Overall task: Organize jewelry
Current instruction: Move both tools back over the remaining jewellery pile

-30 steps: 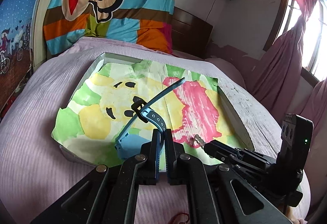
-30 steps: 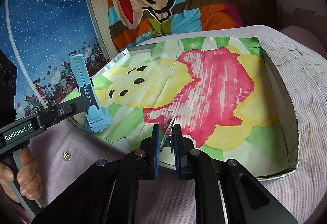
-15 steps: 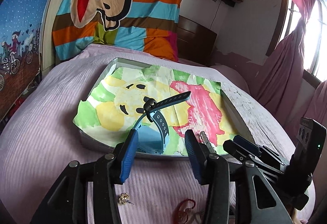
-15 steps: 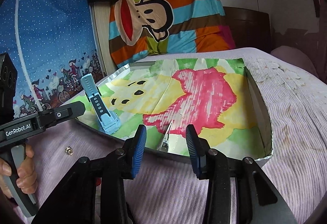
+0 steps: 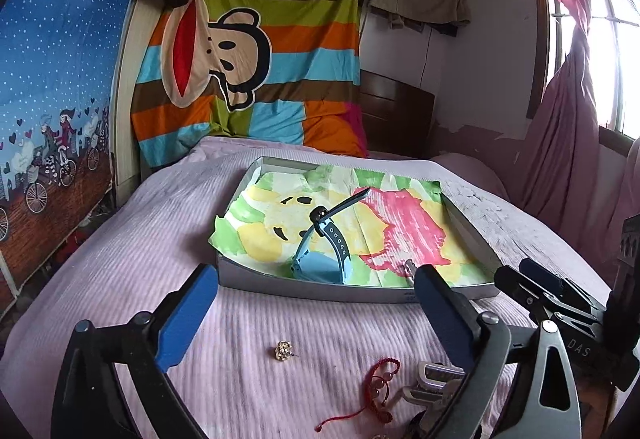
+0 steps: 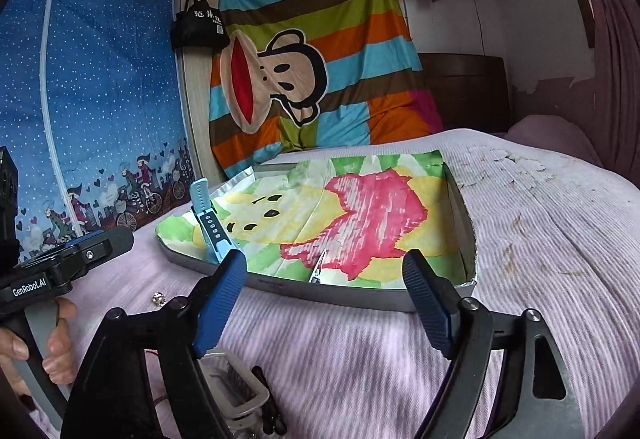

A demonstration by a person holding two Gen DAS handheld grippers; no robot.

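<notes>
1. The left gripper sits low in the left wrist view, jaws wide apart and empty, above the pink bed.
2. The right gripper is low in its own view, jaws likewise wide apart, nothing between them.
3. A tray at centre frame is lined with painted paper.
4. A blue watch lies in the tray's near left part, one strap sticking up.
5. A clip lies in the tray by its near wall.
6. On the bed before the tray: a gold earring, and a red bracelet at lower right.
</notes>
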